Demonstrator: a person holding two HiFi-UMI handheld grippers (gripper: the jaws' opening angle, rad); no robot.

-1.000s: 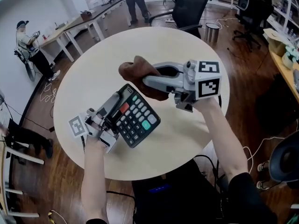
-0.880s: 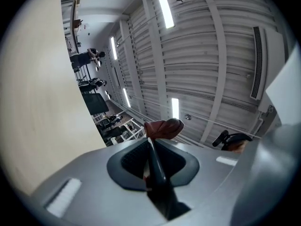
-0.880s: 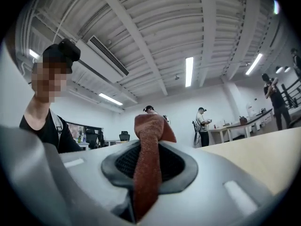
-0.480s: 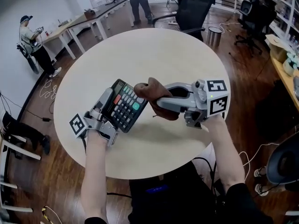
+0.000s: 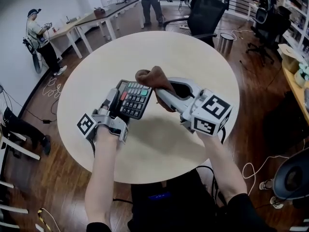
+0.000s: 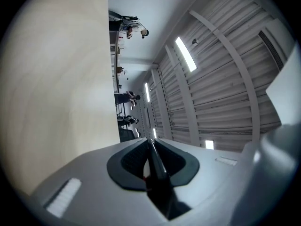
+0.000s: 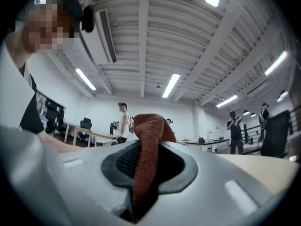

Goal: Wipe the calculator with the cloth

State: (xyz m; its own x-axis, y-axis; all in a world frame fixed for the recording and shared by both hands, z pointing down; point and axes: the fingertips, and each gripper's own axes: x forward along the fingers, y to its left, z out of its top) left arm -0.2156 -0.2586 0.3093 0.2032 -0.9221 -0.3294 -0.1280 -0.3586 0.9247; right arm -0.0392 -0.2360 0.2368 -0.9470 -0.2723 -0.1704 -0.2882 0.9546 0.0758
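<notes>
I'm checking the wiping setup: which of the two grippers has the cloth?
The right gripper: its jaws pinch the brown cloth, while the left gripper is shut on the calculator instead.

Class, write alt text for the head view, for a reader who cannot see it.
Over a round pale table, the left gripper holds a black calculator tilted up, while the right gripper holds a brown cloth at the calculator's top edge. People and office chairs stand behind.
</notes>
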